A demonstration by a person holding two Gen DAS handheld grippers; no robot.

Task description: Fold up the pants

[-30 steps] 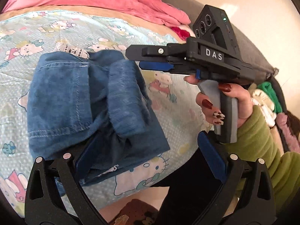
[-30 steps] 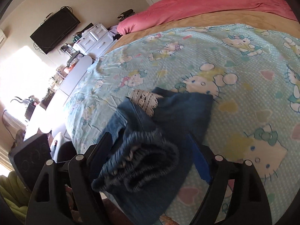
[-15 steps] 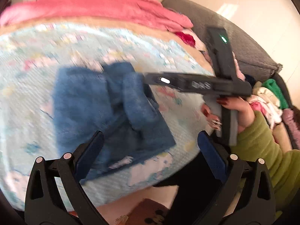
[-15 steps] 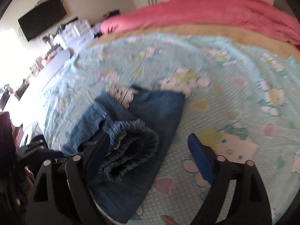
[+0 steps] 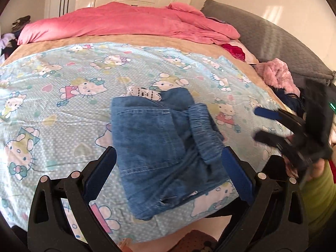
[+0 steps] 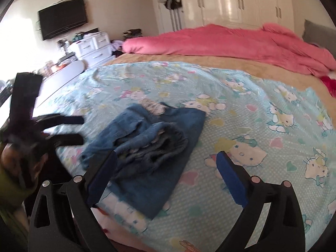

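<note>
The blue denim pants [image 5: 163,151] lie folded into a small bundle on the cartoon-cat bedsheet [image 5: 63,109], near the bed's front edge, with the elastic waistband rolled on top. My left gripper [image 5: 168,174] hovers open just above their near end, pads clear of the cloth. The right gripper [image 5: 266,124] shows blurred at the right, off the pants. In the right wrist view the pants [image 6: 151,147] sit ahead and to the left. My right gripper [image 6: 166,168] is opening, its pads pressing on nothing. The left gripper [image 6: 80,129] is at the left edge there.
A pink duvet [image 5: 126,23] is heaped along the far side of the bed. A grey headboard cushion [image 5: 273,40] and a pile of loose clothes [image 5: 275,73] lie to the right. White drawers [image 6: 92,48] and a wall TV [image 6: 63,23] stand beyond the bed's left side.
Both grippers have drawn back and up from the pants, which now lie free on the sheet. The right gripper has swung away to the right, and its jaws stand wider.
</note>
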